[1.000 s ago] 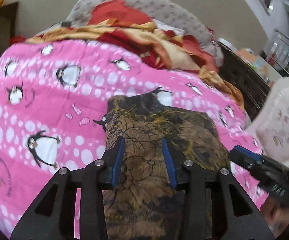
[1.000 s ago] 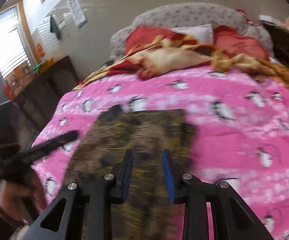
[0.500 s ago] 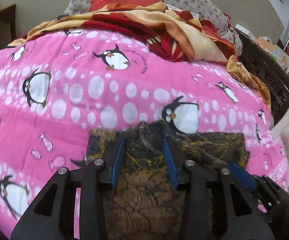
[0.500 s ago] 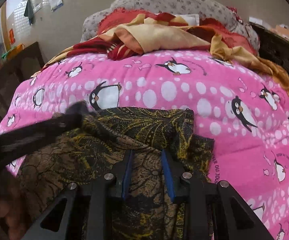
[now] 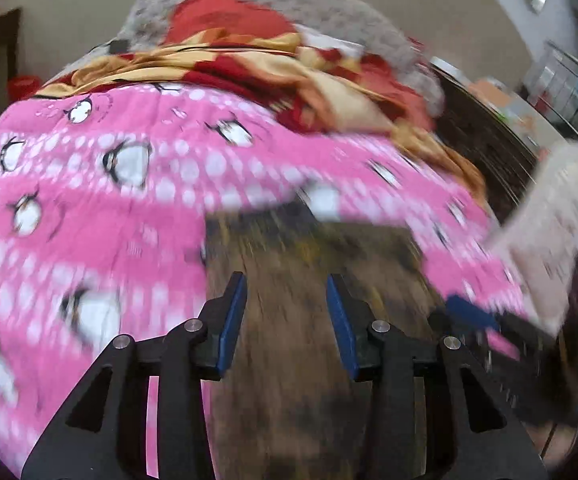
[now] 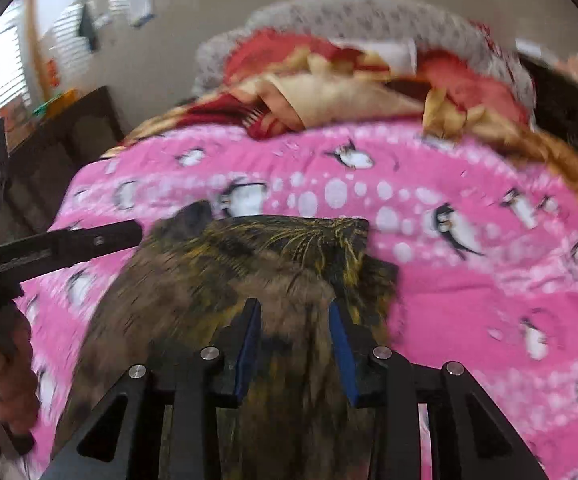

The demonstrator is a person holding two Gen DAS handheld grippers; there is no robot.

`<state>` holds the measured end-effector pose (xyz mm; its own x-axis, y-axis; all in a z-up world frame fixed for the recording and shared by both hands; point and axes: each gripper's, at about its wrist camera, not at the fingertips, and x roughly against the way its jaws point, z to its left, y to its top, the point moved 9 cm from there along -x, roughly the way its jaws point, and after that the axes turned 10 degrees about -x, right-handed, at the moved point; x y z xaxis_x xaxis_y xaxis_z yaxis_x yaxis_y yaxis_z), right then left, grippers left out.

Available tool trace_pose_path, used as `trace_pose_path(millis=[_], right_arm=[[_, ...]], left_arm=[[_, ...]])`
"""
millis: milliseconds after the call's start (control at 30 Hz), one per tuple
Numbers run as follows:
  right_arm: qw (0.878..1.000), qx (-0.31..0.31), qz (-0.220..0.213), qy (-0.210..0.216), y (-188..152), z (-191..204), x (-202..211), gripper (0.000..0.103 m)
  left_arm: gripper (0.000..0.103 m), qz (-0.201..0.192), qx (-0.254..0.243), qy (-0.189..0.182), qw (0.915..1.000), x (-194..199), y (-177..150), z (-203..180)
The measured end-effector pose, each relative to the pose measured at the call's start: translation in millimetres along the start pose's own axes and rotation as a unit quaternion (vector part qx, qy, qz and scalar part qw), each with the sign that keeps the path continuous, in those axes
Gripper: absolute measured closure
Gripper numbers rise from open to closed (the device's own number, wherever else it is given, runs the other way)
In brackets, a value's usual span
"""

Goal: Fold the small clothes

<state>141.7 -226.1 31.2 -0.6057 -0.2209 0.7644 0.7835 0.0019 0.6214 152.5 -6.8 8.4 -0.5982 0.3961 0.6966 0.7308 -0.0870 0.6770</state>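
Observation:
A brown, black and yellow patterned garment (image 6: 281,248) lies flat on the pink penguin blanket (image 6: 469,300). The left wrist view shows the garment (image 5: 309,248) blurred. My left gripper (image 5: 285,278) hovers over its near part, jaws apart, with only cloth showing behind the gap. My right gripper (image 6: 293,304) hangs over the same garment; its jaws are opening and nothing is pinched between the pads. One finger of the left gripper (image 6: 89,240) reaches in beside the garment's far left corner, with a person's hand (image 6: 1,368) behind it. A blue pad of the right gripper (image 5: 469,314) shows at the right.
A crumpled red and gold blanket (image 5: 289,80) is heaped at the head of the bed before a grey padded headboard (image 5: 289,0). Dark wooden furniture (image 6: 49,148) flanks the bed's left side. A pale patterned object (image 5: 561,216) stands off the right edge.
Both grippers have drawn back from the garment's far edge toward its near part. The right jaws stand a little wider. Both views are blurred by motion.

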Motion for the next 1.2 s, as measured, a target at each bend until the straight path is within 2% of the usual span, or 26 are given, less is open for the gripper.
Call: trace_pose_path(millis=[100,167,267,300,333,433,567,733,800,933,1067,1133,1200], right_arm=[[0.999,0.034,0.012,0.039,-38.0,14.7,32.9,0.070],[0.997,0.059,0.026,0.040,-65.4,21.0,43.3,0.070],[0.994,0.083,0.062,0.046,-110.2,24.5,39.4,0.070],[0.993,0.081,0.075,0.039,-123.1,19.4,31.0,0.069],[0.994,0.074,0.066,0.046,-128.3,16.1,27.2,0.068],[0.995,0.053,0.067,0.060,-126.1,12.2,27.7,0.068],[0.994,0.077,0.055,0.047,-128.8,17.4,27.5,0.065],[0.995,0.069,0.046,0.056,-128.5,15.1,29.5,0.065],[0.995,0.071,0.047,0.046,-123.4,16.5,33.7,0.066],[0.997,0.074,-0.024,0.012,-75.8,27.2,54.2,0.066],[0.998,0.064,-0.021,0.020,-40.8,38.3,28.4,0.066],[0.998,0.053,0.009,0.033,-36.5,39.4,3.7,0.066],[0.997,0.054,0.058,0.003,-46.7,26.7,-28.4,0.065]], left_arm=[[0.063,0.004,-0.023,-0.013,0.9996,27.5,-45.6,-23.3],[0.063,0.018,-0.027,-0.026,0.9991,30.2,-72.6,-36.8],[0.063,0.050,-0.030,-0.010,0.9982,15.5,-117.0,-41.8],[0.063,0.033,-0.033,-0.004,0.9989,15.4,-117.8,-44.3],[0.063,0.025,-0.042,0.005,0.9988,15.2,-118.5,-46.3],[0.062,0.014,-0.058,0.033,0.9977,13.9,-119.2,-51.2],[0.062,0.009,-0.056,0.047,0.9973,13.6,-117.9,-52.3],[0.062,0.001,-0.054,0.065,0.9964,13.2,-120.8,-50.6],[0.062,0.004,-0.051,0.071,0.9961,13.5,-120.8,-50.4],[0.062,0.008,-0.051,0.072,0.9961,12.8,-121.2,-50.6],[0.062,0.010,-0.054,0.075,0.9957,12.8,-121.5,-50.7],[0.062,0.013,-0.049,0.072,0.9961,12.7,-121.1,-49.3],[0.062,0.016,-0.046,0.071,0.9963,12.6,-120.7,-49.4]])
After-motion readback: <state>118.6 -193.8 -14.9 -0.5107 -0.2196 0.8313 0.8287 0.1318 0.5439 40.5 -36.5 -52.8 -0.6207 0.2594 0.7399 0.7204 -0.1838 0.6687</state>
